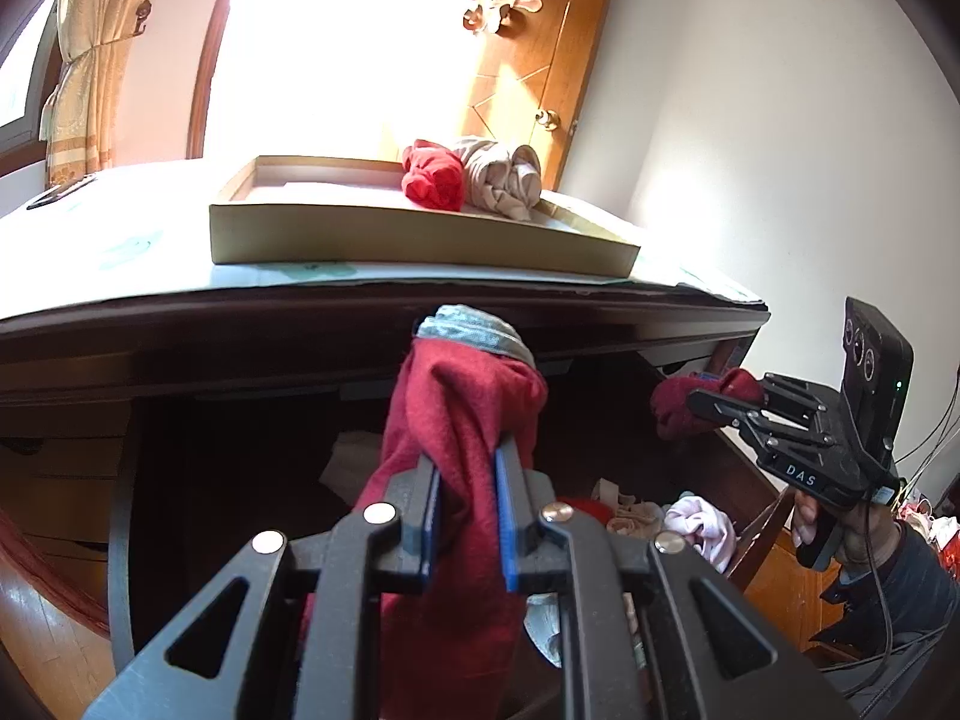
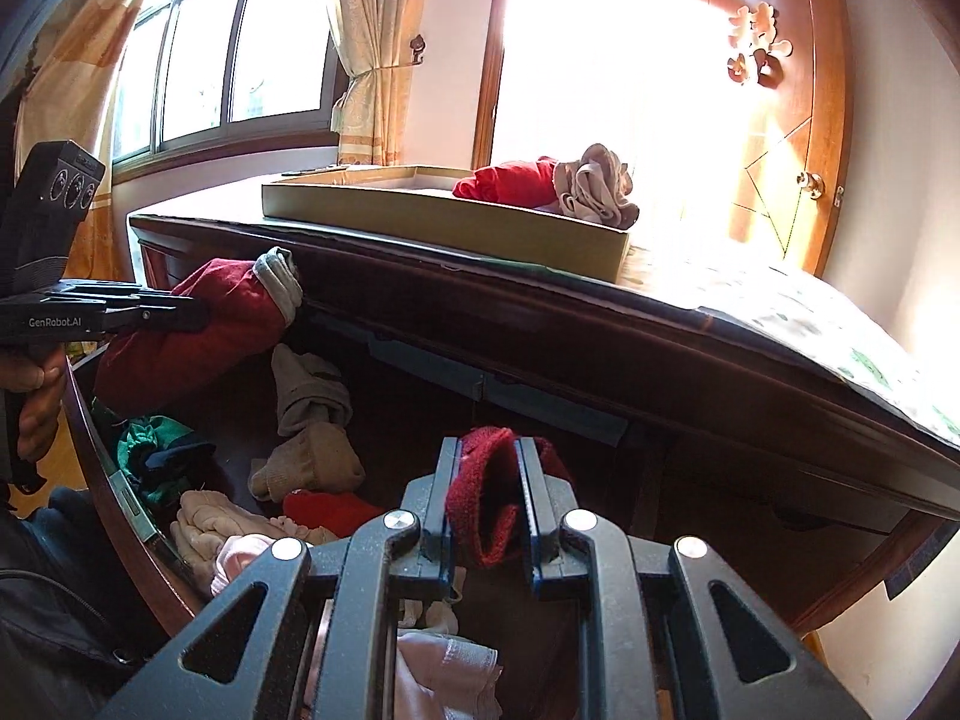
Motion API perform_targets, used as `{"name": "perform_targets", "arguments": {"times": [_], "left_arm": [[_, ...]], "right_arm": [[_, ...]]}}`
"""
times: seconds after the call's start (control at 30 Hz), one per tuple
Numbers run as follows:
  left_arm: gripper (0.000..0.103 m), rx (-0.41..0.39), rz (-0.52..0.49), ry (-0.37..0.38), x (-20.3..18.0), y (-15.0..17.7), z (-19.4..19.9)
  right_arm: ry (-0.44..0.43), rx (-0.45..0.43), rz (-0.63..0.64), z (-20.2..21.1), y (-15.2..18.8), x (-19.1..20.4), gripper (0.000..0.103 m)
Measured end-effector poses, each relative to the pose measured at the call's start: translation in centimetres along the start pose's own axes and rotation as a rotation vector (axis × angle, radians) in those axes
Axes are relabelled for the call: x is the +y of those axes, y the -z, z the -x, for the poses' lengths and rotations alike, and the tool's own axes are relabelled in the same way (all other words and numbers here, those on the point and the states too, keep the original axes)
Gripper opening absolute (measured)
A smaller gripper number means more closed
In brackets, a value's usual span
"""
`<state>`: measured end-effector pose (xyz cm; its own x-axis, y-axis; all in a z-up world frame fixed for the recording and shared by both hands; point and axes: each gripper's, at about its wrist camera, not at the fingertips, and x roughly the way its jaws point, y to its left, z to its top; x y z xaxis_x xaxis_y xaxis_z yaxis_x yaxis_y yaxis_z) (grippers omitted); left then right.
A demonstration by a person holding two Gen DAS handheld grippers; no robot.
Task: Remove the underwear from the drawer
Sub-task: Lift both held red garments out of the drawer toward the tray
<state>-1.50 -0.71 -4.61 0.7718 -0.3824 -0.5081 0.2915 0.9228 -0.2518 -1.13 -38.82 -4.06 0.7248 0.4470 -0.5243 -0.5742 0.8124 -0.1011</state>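
Note:
My left gripper (image 1: pixel 467 456) is shut on dark red underwear with a grey waistband (image 1: pixel 462 414), held up in front of the desk edge above the open drawer (image 2: pixel 120 480); it also shows in the right wrist view (image 2: pixel 198 318). My right gripper (image 2: pixel 487 456) is shut on a small dark red garment (image 2: pixel 492 492), also over the drawer; in the left wrist view it shows at the right (image 1: pixel 696 402). Several garments lie in the drawer, among them beige ones (image 2: pixel 306 456), a pink one (image 1: pixel 702 525) and a green one (image 2: pixel 150 444).
A flat cardboard box (image 1: pixel 420 234) stands on the desk top (image 1: pixel 120 252) with a bright red garment (image 1: pixel 432 177) and a beige one (image 1: pixel 504 177) at its right end. A wooden door (image 1: pixel 528 60) and a curtained window (image 2: pixel 240 42) are behind.

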Motion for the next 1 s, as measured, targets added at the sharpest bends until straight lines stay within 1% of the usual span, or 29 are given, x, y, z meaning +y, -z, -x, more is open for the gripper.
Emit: {"name": "perform_targets", "arguments": {"times": [0.17,0.53,1.0], "left_arm": [[0.013,-0.039,-0.002,0.005,-0.1,-0.2,0.6],[0.013,-0.132,-0.031,-0.012,-0.8,-0.7,2.2],[0.013,-0.208,-0.075,-0.048,-1.4,-1.5,3.6]], "right_arm": [[-0.002,-0.033,-0.005,0.4,0.1,0.1,0.019],[-0.016,-0.107,0.005,1.3,0.1,0.9,0.019],[-0.018,-0.184,0.009,2.9,-0.7,1.5,0.019]]}}
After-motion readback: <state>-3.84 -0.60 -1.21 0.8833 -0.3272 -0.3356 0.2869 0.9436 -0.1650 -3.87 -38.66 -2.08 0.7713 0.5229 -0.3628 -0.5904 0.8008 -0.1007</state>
